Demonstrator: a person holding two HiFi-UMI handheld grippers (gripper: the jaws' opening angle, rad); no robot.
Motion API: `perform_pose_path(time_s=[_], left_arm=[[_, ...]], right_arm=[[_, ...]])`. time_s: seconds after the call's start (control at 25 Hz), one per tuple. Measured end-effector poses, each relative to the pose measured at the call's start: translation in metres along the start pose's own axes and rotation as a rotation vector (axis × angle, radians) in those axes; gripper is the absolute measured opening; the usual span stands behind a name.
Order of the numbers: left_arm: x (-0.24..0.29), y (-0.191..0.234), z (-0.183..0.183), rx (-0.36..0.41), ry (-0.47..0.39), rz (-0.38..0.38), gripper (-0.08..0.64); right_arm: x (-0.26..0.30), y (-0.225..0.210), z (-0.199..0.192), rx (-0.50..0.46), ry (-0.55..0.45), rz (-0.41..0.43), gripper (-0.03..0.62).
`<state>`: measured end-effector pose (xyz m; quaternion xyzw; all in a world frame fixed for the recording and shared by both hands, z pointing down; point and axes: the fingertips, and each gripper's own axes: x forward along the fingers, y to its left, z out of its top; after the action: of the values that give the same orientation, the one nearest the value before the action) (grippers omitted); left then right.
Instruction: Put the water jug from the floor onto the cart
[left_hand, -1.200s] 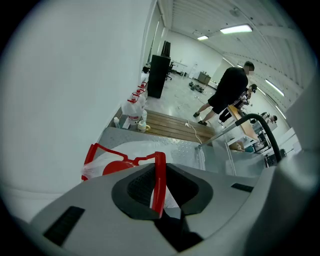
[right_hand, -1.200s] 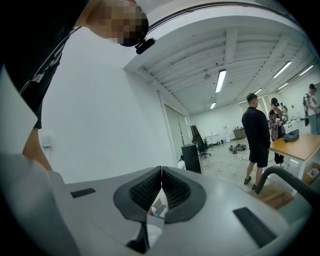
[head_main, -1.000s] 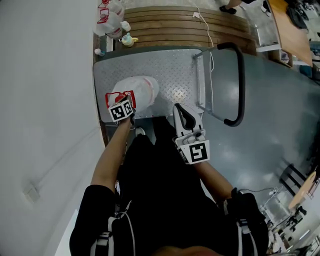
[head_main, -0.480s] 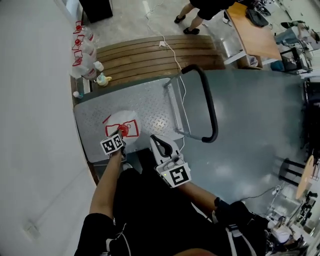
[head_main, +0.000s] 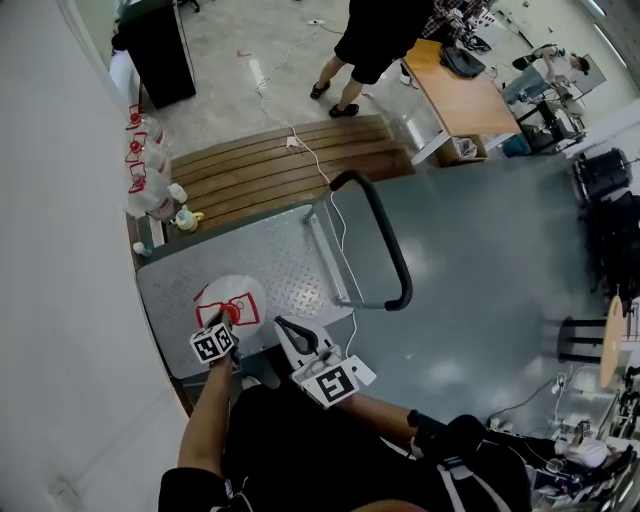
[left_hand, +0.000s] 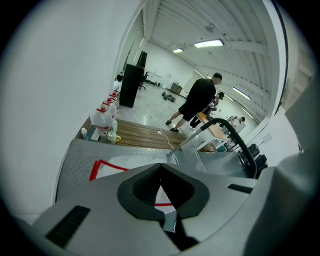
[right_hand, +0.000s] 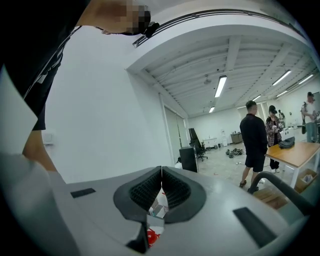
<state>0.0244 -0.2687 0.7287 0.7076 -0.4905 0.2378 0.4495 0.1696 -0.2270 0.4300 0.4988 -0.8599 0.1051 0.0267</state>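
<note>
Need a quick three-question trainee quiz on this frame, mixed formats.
1. True or false: the water jug stands on the cart deck.
2. Which is nearer the jug's red cap? A: left claw. B: right claw.
3. Fill in: the cart's handle is coloured ___.
Key: 1 true; 2 A; 3 black.

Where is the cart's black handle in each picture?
Head view: cart handle near the centre.
Left gripper view: cart handle right of middle.
Right gripper view: cart handle at the lower right.
Shared landmark: the standing person in black, beyond the handle.
</note>
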Motion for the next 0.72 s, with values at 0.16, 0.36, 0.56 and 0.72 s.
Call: perform_pose_path(time_s=[0.16,0.36,0.56,0.72], left_arm=[[-0.028,-0.010,0.004,0.076,-0.067,-0.031,0.018],[-0.083,-0.031,0.013,0.164,-0.199,-0.081,0.018],[-0.140,-0.038,0.010,0.164,-0.311,-0.104,0.018],[-0.182,-0.044,0.011,0.187,-0.402,-0.115,0.018]], right_arm=[[-0.003,0.027,-0.005,-0.006,0.015,0.007,0.018],[-0.005,0.058,-0.010,-0.048,0.012,-0.003,0.018],[-0.013,0.093,-0.008,-0.049,-0.025,-0.016,0.018],[-0.022,0.114,-0.009,-0.055,-0.030,-0.023,0.018]])
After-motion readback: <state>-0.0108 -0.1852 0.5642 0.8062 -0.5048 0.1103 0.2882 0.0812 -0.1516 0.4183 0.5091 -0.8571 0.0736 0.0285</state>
